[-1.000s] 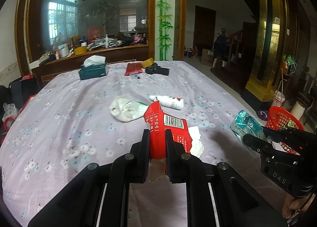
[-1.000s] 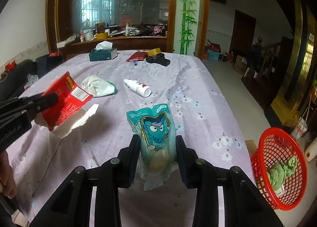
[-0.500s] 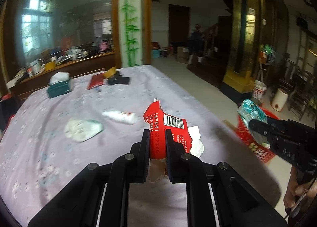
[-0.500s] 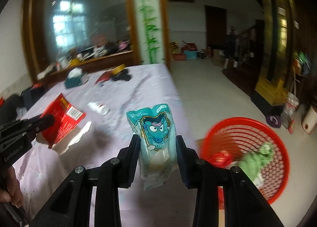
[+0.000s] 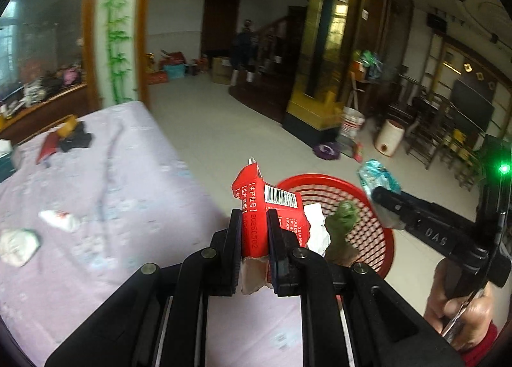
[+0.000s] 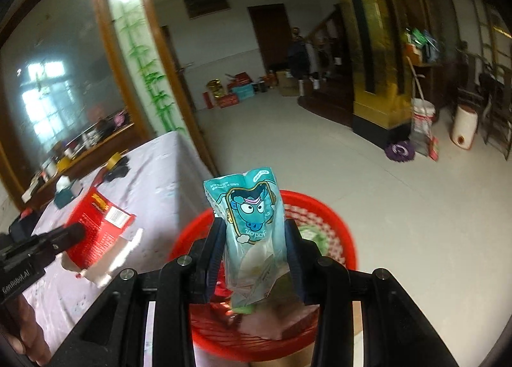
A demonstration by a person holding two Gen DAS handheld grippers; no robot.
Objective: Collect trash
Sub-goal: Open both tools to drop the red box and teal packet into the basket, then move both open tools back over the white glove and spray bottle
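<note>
Table (image 5: 105, 175) under lilac floral cloth, crumpled wrappers lying on it. Red mesh basket (image 5: 368, 203) on the floor just beside its edge, holding a green wad (image 5: 344, 216) and other scraps (blurred). Left gripper (image 5: 254, 226) clamped tight on a torn red carton (image 5: 265, 203). Right gripper (image 6: 254, 239) pinches a teal snack bag (image 6: 252, 223) over the basket.

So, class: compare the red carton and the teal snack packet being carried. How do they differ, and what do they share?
The red carton is stiff card, torn open with white lining showing; the teal snack packet is a soft printed pouch. The carton bears a barcode, the packet a cartoon face. The left tongs pinch the carton narrowly, while the right tongs stand wider around the packet. Both are gripped upright near the red basket.
</note>
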